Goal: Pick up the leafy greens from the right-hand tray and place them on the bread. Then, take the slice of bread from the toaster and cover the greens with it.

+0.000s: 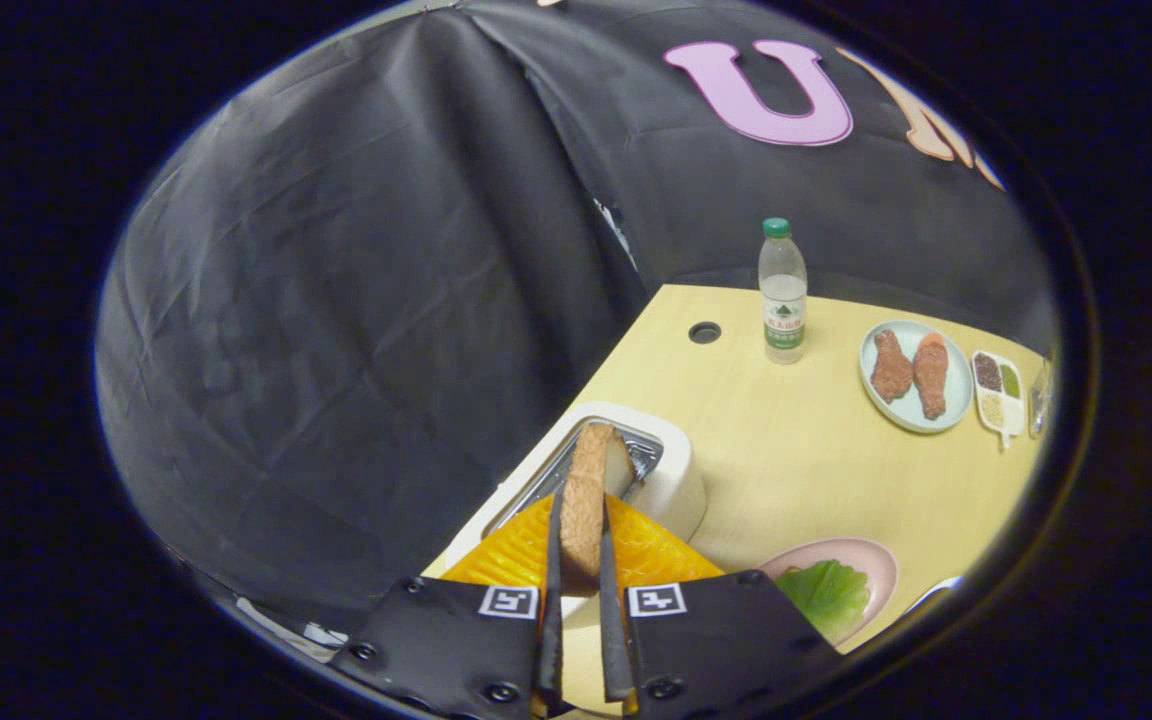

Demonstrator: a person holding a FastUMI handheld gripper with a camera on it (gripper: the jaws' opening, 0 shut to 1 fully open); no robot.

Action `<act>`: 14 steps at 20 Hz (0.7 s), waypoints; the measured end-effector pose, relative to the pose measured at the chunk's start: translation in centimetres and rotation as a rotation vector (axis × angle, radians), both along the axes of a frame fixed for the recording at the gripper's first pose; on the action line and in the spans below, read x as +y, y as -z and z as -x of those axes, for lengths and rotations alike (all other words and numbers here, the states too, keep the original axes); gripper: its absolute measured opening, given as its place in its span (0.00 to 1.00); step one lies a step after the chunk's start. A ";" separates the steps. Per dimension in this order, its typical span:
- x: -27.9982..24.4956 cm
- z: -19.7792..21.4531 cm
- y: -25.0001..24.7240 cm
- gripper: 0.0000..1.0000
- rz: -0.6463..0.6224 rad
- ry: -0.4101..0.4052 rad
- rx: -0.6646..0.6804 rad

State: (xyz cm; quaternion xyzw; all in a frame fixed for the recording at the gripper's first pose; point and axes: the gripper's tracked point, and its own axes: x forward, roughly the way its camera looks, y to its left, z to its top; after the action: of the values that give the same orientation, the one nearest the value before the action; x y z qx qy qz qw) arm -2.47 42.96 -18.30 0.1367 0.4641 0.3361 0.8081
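Note:
A slice of bread (pixel 591 465) stands on edge between my fingers, and my gripper (pixel 581 505) is shut on its crusty sides. The slice's far end is at the slot of the white toaster (pixel 678 485), just ahead of the fingers; I cannot tell whether it is clear of the slot. To the right of the fingers, a pink plate (pixel 871 560) holds the leafy greens (pixel 821 595). What lies under the greens is hidden.
On the wooden table (pixel 806 460) beyond the toaster stand a water bottle (pixel 782 300) with a green cap, a pale blue plate (pixel 956 395) with two drumsticks, and a small divided dish (pixel 998 395). A round cable hole (pixel 704 332) is near the bottle.

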 end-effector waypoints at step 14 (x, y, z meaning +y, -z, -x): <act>-9.6 -0.5 0.7 0.19 -0.068 0.207 0.054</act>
State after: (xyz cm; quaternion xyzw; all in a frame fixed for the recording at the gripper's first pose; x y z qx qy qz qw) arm -2.00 33.34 -19.01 0.2204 0.4575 0.2628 0.8204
